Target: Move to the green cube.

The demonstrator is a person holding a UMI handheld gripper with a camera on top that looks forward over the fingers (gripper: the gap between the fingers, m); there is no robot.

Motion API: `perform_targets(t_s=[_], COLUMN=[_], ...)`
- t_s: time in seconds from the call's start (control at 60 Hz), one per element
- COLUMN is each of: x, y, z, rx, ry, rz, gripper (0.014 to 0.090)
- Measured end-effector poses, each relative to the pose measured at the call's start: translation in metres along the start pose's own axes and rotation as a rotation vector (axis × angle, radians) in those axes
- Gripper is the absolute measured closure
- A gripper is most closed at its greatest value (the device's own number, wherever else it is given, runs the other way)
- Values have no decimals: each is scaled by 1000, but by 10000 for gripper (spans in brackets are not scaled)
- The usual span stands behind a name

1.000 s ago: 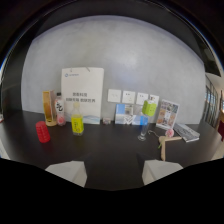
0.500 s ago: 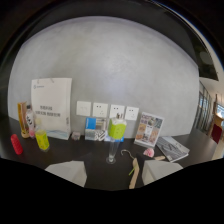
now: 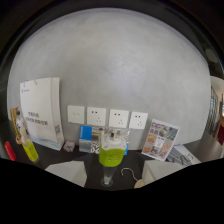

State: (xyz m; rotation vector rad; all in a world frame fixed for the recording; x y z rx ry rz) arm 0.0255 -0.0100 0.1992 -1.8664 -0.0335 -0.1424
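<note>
**Lime-green vessel between spread fingers**

Pale fingers of the gripper (image 3: 114, 171) stand released and wide apart. At 12 o'clock between them is a lime-green, clear-topped vessel on a stem (image 3: 110, 156) — whether it is the cube, I cannot tell. White wall sockets (image 3: 108, 118) are beyond it, and a white printed poster (image 3: 41, 112) is at 10 o'clock.

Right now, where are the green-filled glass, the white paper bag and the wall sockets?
Green-filled glass (image 3: 110, 156): gripper view, on its green contents.
White paper bag (image 3: 41, 111): gripper view, middle of its front.
Wall sockets (image 3: 107, 118): gripper view, on a middle plate.

green glass (image 3: 111, 157), 4 wall sockets (image 3: 108, 118)
</note>
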Motion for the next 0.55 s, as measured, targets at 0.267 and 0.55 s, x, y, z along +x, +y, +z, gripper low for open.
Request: perform_targets(t_s=[0.267,0.55], x=[3,3], y=[4,3], z=[19,22], rx=[-18,-21], ry=[-14,-23], rz=[4,15], gripper=[210,214])
